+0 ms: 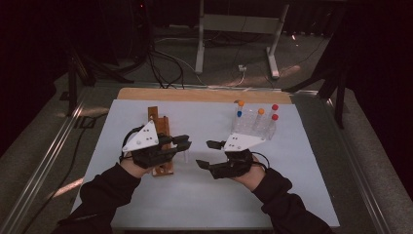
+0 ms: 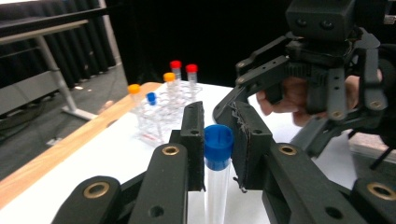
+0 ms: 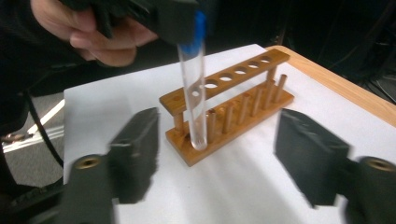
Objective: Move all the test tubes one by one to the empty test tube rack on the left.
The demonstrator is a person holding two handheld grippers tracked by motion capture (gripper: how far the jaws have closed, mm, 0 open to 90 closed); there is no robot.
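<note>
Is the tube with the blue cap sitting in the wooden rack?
No, the left gripper holds the blue-capped tube in the air beside the wooden rack, not in any hole.

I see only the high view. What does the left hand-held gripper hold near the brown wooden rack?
Observer: The left hand-held gripper is shut on a clear plastic tube with a blue cap.
Operator: Is the tube upright?
Observer: Roughly; in the right gripper view it hangs cap up, its round bottom beside the brown wooden rack.
Operator: And the right hand-held gripper?
Observer: The right hand-held gripper is open, with nothing between its jaws.
</note>
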